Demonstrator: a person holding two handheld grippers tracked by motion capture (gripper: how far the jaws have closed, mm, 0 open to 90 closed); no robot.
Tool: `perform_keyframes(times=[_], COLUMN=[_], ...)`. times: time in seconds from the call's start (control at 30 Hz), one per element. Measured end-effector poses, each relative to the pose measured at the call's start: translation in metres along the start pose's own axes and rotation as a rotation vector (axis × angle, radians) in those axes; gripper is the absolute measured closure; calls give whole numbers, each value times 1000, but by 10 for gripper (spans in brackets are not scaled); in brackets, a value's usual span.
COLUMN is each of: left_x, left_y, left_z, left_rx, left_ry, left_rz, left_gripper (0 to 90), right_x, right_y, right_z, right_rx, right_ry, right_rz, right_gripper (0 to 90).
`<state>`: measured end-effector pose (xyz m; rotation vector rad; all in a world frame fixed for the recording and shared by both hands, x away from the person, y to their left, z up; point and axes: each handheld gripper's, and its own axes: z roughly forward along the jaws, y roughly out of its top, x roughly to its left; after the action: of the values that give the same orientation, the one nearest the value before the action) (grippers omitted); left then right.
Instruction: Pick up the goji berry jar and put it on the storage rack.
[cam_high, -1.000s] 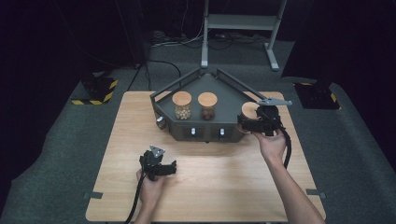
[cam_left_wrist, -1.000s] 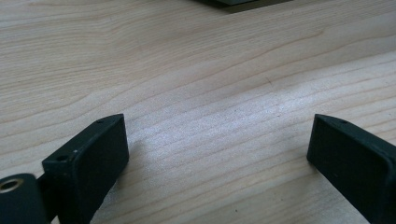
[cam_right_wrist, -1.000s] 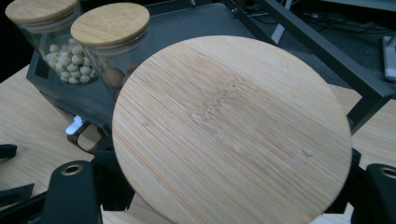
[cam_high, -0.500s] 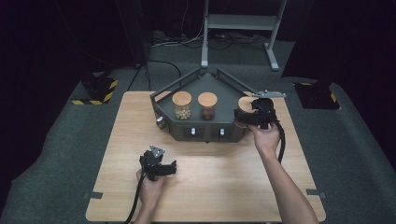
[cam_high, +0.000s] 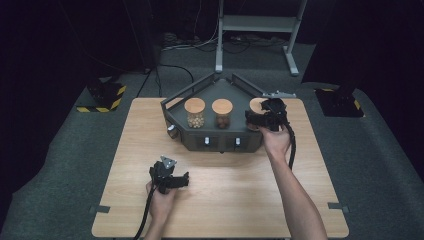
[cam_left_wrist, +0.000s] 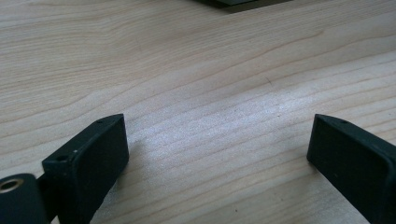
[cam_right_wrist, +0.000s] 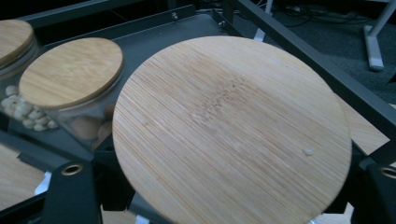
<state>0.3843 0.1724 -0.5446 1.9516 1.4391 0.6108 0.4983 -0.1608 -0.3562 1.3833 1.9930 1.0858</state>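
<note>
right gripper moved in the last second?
Yes. The right gripper, shut on a wooden-lidded jar, has shifted left and slightly up-frame over the dark tray's right end.

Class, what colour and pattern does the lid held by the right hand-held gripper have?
Light tan bamboo lid with fine straight grain lines; clearest in the right gripper view.

High view over whole table (cam_high: 220, 200); tool views close, sharing its wood.

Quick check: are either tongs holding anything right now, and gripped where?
Right tongs grip the third jar below its bamboo lid, at the tray's right end. Left tongs stand open over bare table.
</note>
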Motion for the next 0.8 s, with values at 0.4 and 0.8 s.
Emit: perform_keyframes(times=[0.4,0.8], left_x=[-1,-1], left_y=[0,0], left_z=[0,0], left_rx=[1,1], left_ry=[4,6], left_rz=[3,5], left_gripper=[57,58], right_x=[3,-1], right_y=[5,4], right_z=[16,27], right_rx=[9,16], right_ry=[-17,-31], right_rz=[-3,5], right_gripper=[259,259])
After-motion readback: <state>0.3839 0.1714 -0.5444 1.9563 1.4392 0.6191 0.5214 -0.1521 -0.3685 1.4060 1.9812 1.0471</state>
